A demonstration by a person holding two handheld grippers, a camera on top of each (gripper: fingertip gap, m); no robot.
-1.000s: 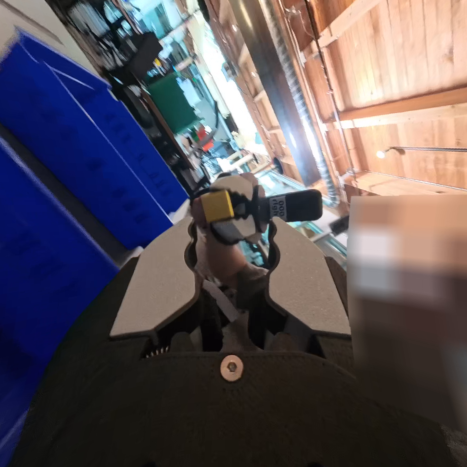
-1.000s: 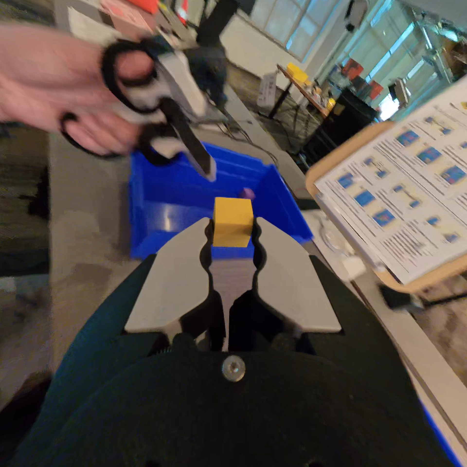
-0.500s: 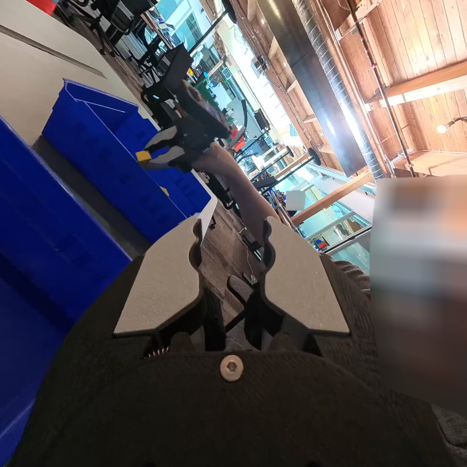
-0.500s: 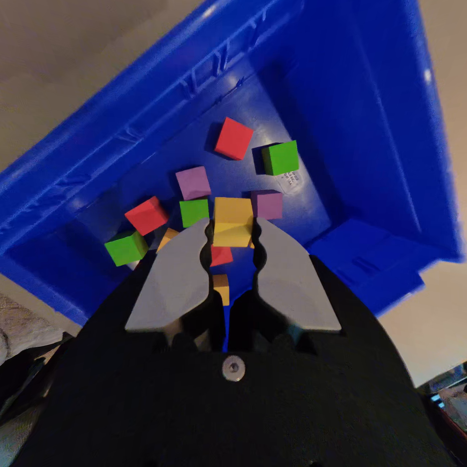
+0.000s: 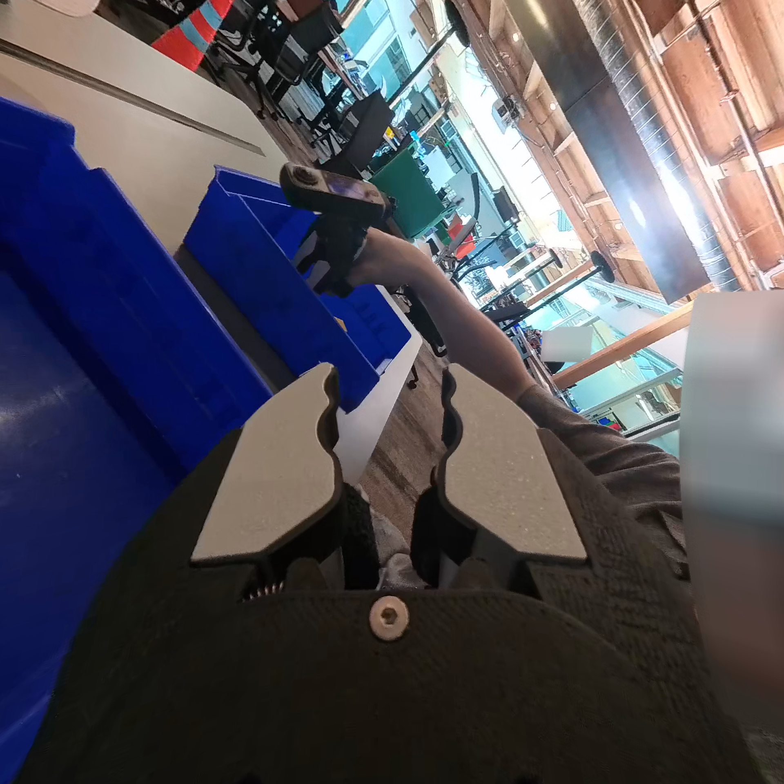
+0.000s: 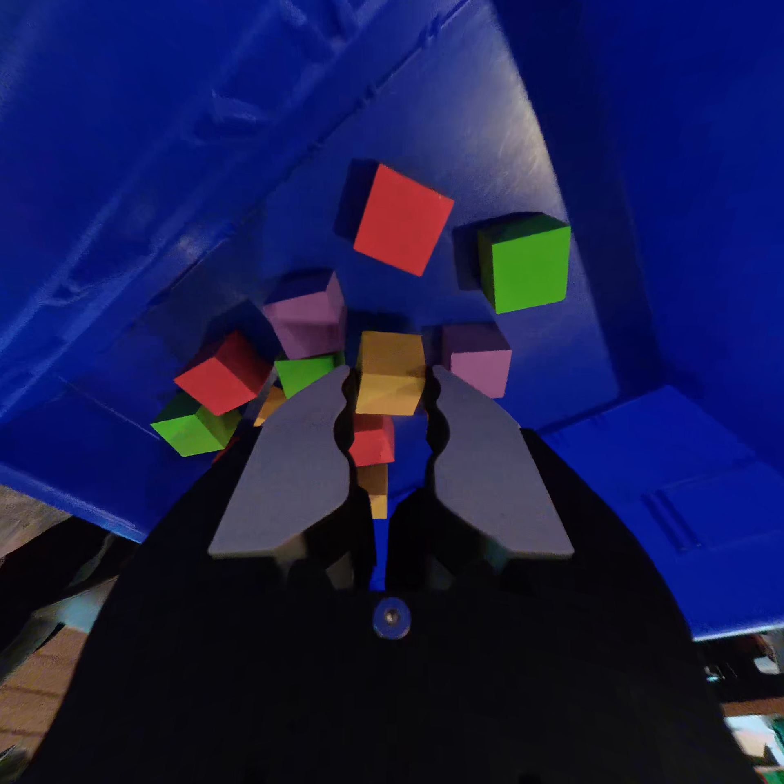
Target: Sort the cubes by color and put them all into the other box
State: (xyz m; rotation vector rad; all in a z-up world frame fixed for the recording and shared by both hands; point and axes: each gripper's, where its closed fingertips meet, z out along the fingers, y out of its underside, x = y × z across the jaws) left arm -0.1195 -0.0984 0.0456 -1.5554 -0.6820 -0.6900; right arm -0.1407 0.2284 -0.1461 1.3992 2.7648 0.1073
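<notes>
Your right gripper (image 6: 390, 382) is lowered inside a blue bin (image 6: 636, 169), and its fingers (image 6: 297, 458) are clenched on a yellow cube (image 6: 390, 373). The cube sits between the fingertips, gripped on two opposite flat faces, which judging by the hold keeps it square and prevents rotation. It is held just above the bin floor, among loose cubes.

Count the loose cubes visible around it:
- Red: three. One lies directly behind the held cube between the fingers (image 6: 372, 439), one at left (image 6: 222, 373), one far (image 6: 403, 220).
- Green: three. One near left (image 6: 193, 428), one just left of the fingertips (image 6: 303, 373), one far right (image 6: 526, 263).
- Purple: two, one far left of the held cube (image 6: 307, 314), one at its right (image 6: 477, 360).
- Yellow: at least two more, partly hidden by the fingers.

Your left gripper (image 5: 388, 394) is released and empty, held beside a second blue bin (image 5: 106, 318) at the edge of the surface (image 5: 148, 127). Farther off, the left view shows the right gripper dipped into the far bin (image 5: 254, 254).
</notes>
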